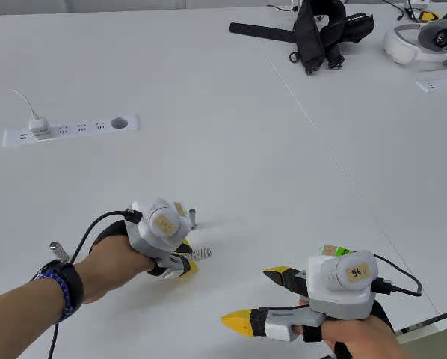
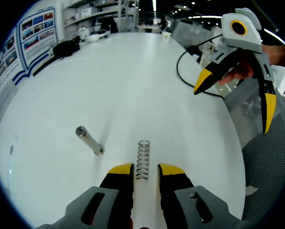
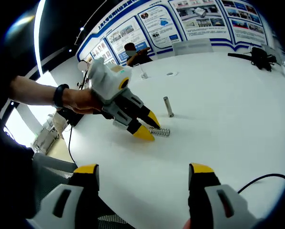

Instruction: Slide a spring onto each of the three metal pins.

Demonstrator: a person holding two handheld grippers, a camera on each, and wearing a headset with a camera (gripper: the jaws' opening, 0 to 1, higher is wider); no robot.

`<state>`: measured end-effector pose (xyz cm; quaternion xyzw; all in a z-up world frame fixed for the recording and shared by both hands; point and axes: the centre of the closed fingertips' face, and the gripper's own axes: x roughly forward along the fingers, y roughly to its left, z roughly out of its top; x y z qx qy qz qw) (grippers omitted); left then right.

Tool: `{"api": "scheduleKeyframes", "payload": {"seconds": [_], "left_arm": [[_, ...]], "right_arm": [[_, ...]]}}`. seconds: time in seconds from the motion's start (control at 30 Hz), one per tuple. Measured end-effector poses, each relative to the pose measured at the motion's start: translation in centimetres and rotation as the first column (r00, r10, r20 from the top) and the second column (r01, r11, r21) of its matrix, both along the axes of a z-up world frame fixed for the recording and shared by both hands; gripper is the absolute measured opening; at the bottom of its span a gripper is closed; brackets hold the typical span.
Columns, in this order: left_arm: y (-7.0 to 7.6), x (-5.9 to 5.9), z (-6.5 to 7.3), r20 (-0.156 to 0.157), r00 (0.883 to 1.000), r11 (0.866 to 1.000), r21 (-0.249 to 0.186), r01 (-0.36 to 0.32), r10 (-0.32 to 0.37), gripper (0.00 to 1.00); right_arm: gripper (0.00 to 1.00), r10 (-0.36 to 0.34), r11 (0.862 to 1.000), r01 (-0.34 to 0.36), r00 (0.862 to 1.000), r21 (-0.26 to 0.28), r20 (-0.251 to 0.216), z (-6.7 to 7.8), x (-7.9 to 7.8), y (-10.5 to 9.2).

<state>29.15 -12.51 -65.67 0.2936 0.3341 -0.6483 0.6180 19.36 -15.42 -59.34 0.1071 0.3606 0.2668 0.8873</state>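
Metal spring point(image 2: 143, 160) between left gripper point(image 2: 145, 168) jaws, pin point(image 2: 89, 140) beside

bright even overhead light | soft shadows | sharp focus | fisheye edges warped

A white tabletop point(image 1: 231, 149) carries a white power strip point(image 1: 74, 129) at the far left, with a white plug point(image 1: 39, 127) in its left end. At the far right lie a black strapped bundle point(image 1: 317, 30) and a white headset point(image 1: 425, 41). Posters point(image 3: 199, 19) line the far wall.
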Motion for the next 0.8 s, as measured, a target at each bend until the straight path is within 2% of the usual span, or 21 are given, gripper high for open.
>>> {"api": "scheduleKeyframes", "payload": {"seconds": [0.03,0.07,0.17,0.23,0.27,0.3,0.33,0.37,0.5,0.53,0.67,0.8], "left_arm": [[0.0,0.1,0.0,0.011,1.000,1.000,0.002,0.004,-0.004,0.20],[0.1,0.3,-0.1,0.046,0.999,1.000,0.014,0.019,-0.020,0.18],[0.2,0.3,-0.1,0.050,0.999,1.000,0.013,0.006,-0.007,0.12],[0.3,0.2,-0.1,0.050,0.999,1.000,0.012,0.000,-0.001,0.12],[0.4,0.2,-0.1,0.057,0.998,1.000,0.014,0.000,0.000,0.11],[0.4,0.1,-0.1,0.087,0.996,1.000,0.021,0.023,-0.025,0.11],[0.5,0.1,-0.1,0.098,0.995,0.999,0.029,0.030,-0.033,0.11],[0.6,-0.1,-0.1,0.095,0.995,0.999,0.030,0.025,-0.027,0.11],[1.2,-0.6,-0.1,0.040,0.998,0.999,0.020,-0.043,0.042,0.10],[1.4,-0.7,-0.1,0.034,0.998,0.999,0.019,-0.050,0.049,0.10],[2.5,-1.4,0.2,0.044,0.998,0.998,0.020,-0.051,0.050,0.10],[3.6,-1.9,0.8,0.022,0.994,0.994,-0.003,-0.105,0.105,0.10]], "right_arm": [[0.78,0.001,1.000,-0.001,1.000,0.000,0.001,0.0,0.0,0.0],[0.78,0.001,1.000,-0.001,1.000,-0.001,0.001,0.0,0.0,0.0],[0.78,-0.004,1.000,0.004,1.000,0.002,0.001,0.1,-0.1,-0.2],[0.78,-0.003,1.000,0.003,1.000,0.001,0.000,0.1,-0.1,-0.1],[0.78,-0.001,1.000,0.001,1.000,0.001,0.000,0.1,-0.1,-0.1],[0.78,0.001,1.000,-0.001,1.000,0.000,0.000,0.1,-0.1,-0.1],[0.78,0.003,1.000,-0.003,1.000,0.000,0.002,0.1,-0.1,0.0],[0.78,0.003,1.000,-0.003,1.000,0.001,0.003,0.1,0.0,0.0],[0.78,0.004,1.000,-0.004,1.000,0.003,0.005,0.2,0.1,0.3],[0.78,0.005,1.000,-0.005,1.000,0.003,0.005,0.3,0.1,0.3],[0.78,0.009,1.000,-0.010,1.000,0.004,0.011,0.5,0.1,0.4],[0.77,0.013,1.000,-0.013,1.000,0.013,0.011,0.6,0.1,0.5]]}}
